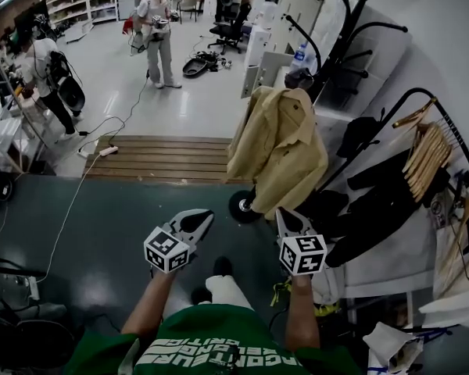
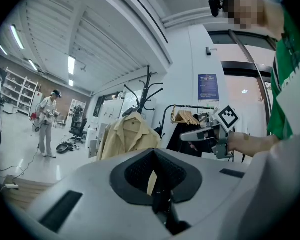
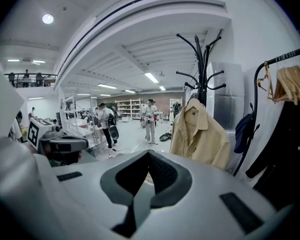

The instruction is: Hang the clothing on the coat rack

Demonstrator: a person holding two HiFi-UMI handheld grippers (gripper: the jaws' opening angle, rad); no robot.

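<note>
Your tan jacket (image 1: 277, 143) hangs by its collar from a hook of the black coat rack (image 1: 340, 33), in the upper middle of the head view, and it drapes freely with both shoulders down. The left gripper (image 1: 204, 216) and right gripper (image 1: 283, 214) sit low in the frame, clear of the cloth. The fingers of each are pressed together with nothing between them. By the look of it the hanging is done, and you need only judge whether the collar sits securely. Dark garments and wooden hangers (image 1: 427, 153) fill the rail at the right; whether they belong to your job can't be told.
</note>
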